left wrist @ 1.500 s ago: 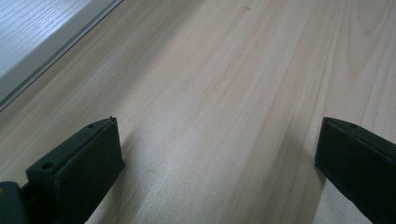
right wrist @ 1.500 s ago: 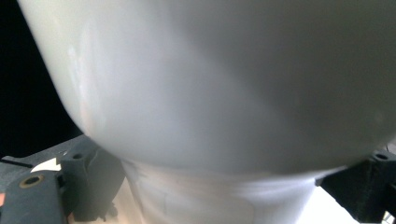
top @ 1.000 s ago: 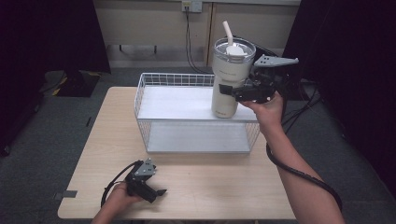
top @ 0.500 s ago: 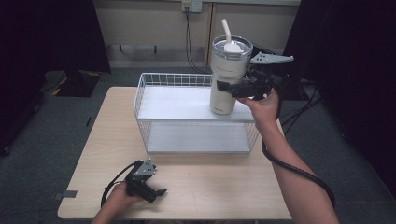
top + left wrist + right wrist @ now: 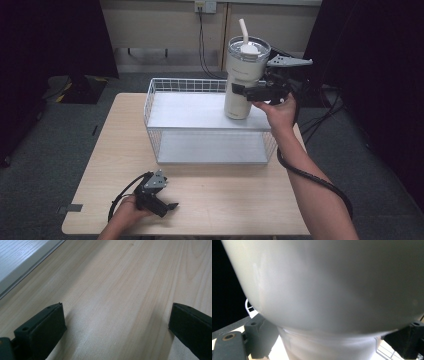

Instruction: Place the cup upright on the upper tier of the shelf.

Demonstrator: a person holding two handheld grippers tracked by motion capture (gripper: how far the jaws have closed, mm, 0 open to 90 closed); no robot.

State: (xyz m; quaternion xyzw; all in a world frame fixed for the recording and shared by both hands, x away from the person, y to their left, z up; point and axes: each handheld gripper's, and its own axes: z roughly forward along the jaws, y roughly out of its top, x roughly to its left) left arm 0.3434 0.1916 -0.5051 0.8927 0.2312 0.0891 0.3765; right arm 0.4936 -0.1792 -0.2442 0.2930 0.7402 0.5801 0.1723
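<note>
Gripping the tumbler (image 5: 243,80) at its narrow lower body, right gripper (image 5: 250,92) jaws clamped on either side, held above the right rear of the wire basket (image 5: 155,130). Top-heavy with lid and straw (image 5: 243,31), so likely to tip or slide in the pinch if swung fast. Could catch the basket rim on a low descent. Plenty of open room inside the basket and over the table (image 5: 225,200) in front. Resting near the front edge, left gripper (image 5: 167,205), jaws wide apart, holding nothing.

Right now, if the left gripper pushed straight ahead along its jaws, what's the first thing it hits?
Probably nothing close: the left gripper lies low on the table, jaws open, bare wood ahead. The wire basket sits off that line, though depth is unclear.
</note>
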